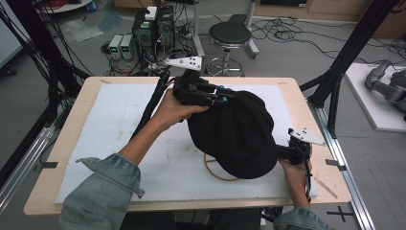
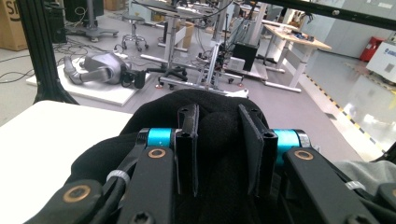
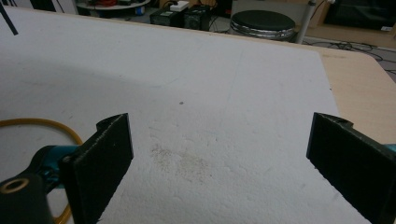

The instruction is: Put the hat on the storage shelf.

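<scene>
A black cap hangs over the middle right of the white foam board. My left gripper grips its far upper edge; in the left gripper view a fold of the black cap is pinched between the jaws of the left gripper. A thin yellow ring lies on the board, partly hidden under the cap. My right gripper sits low at the cap's right side. In its own view the right gripper stands wide open above bare board, with the yellow ring to its left.
The wooden table edge runs close on the right. Black frame posts stand at the table's corners. A stool and computer boxes stand on the floor beyond the far edge, and a grey robot arm lies to the right.
</scene>
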`<act>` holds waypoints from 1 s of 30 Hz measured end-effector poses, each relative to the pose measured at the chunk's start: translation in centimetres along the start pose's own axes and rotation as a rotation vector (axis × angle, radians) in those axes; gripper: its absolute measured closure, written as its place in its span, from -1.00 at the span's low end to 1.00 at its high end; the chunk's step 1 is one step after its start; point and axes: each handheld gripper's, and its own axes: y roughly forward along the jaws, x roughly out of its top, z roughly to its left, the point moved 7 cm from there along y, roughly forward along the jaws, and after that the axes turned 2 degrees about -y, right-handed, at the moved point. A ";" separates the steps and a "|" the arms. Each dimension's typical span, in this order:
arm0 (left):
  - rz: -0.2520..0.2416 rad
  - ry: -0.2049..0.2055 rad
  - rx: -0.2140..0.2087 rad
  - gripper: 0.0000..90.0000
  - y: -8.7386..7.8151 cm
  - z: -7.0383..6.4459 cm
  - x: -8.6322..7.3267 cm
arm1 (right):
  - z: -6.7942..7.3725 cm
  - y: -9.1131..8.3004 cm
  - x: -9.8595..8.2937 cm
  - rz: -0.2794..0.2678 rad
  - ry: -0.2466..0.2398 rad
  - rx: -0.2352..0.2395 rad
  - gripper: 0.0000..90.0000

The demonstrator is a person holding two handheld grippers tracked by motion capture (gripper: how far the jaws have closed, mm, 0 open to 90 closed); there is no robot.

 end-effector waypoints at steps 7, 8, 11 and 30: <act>-0.003 0.005 0.007 0.53 0.0 0.1 -0.8 | 0.0 0.0 0.0 0.000 -0.001 -0.001 -0.85; 0.003 0.010 0.010 0.53 0.0 0.2 -0.9 | 0.0 0.0 0.0 0.001 -0.001 -0.001 -0.85; 0.008 0.017 0.012 0.51 0.1 0.1 -1.0 | 0.0 0.0 0.0 0.002 0.003 -0.001 -0.85; -0.028 0.025 0.060 0.07 -1.2 0.8 -1.6 | -0.1 0.0 -0.1 0.007 0.003 -0.008 -0.85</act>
